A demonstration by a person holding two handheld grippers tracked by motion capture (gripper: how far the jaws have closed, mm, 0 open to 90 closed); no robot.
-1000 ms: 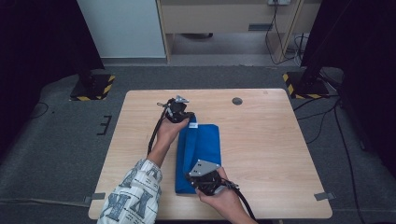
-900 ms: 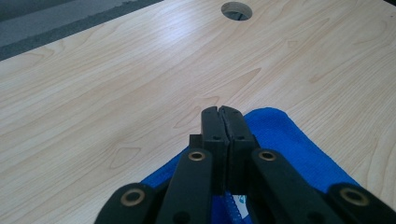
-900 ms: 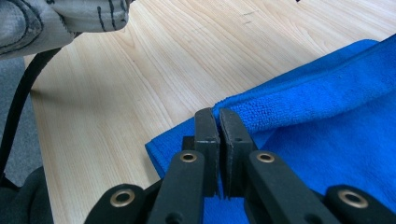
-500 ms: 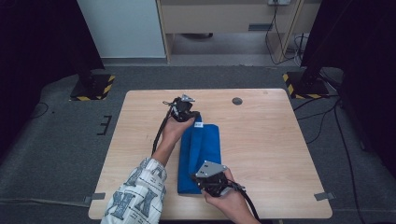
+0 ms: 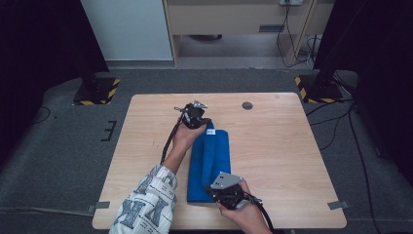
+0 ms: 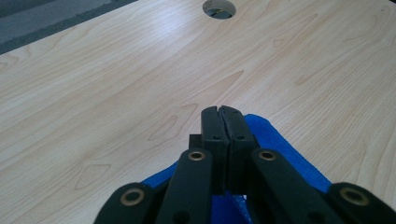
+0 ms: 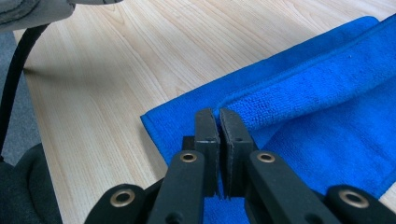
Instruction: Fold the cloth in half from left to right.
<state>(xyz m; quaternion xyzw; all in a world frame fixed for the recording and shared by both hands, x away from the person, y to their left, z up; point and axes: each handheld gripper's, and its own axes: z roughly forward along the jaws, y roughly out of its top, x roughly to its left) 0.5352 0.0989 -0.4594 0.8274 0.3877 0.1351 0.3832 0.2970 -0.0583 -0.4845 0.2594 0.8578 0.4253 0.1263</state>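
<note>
Two grippers work at one blue towel [image 5: 210, 163] on a pale wooden table [image 5: 292, 156]; the towel lies lengthwise down the table's middle, folded into a long strip with one layer doubled over another; a small white label shows at its far end. The left gripper [image 5: 197, 117] sits at that far end, its jaws pressed together on the towel's corner, the blue cloth bunched under them in the left gripper view [image 6: 275, 140]; the right gripper [image 5: 225, 189] sits at the near end, jaws pinched tight on the folded edge of the towel [image 7: 299, 93]. A patterned sleeve [image 5: 146, 207] comes in at the bottom left. The tabletop has a light grain and a round cable hole [image 5: 247, 105] near its far edge; tape tabs [image 5: 337, 205] mark its near corners on the grey carpet [image 5: 63, 146]; beyond stand a white panel [image 5: 126, 29], a wooden cabinet [image 5: 229, 19], and dark stands with yellow-and-black striped feet [image 5: 97, 92].
</note>
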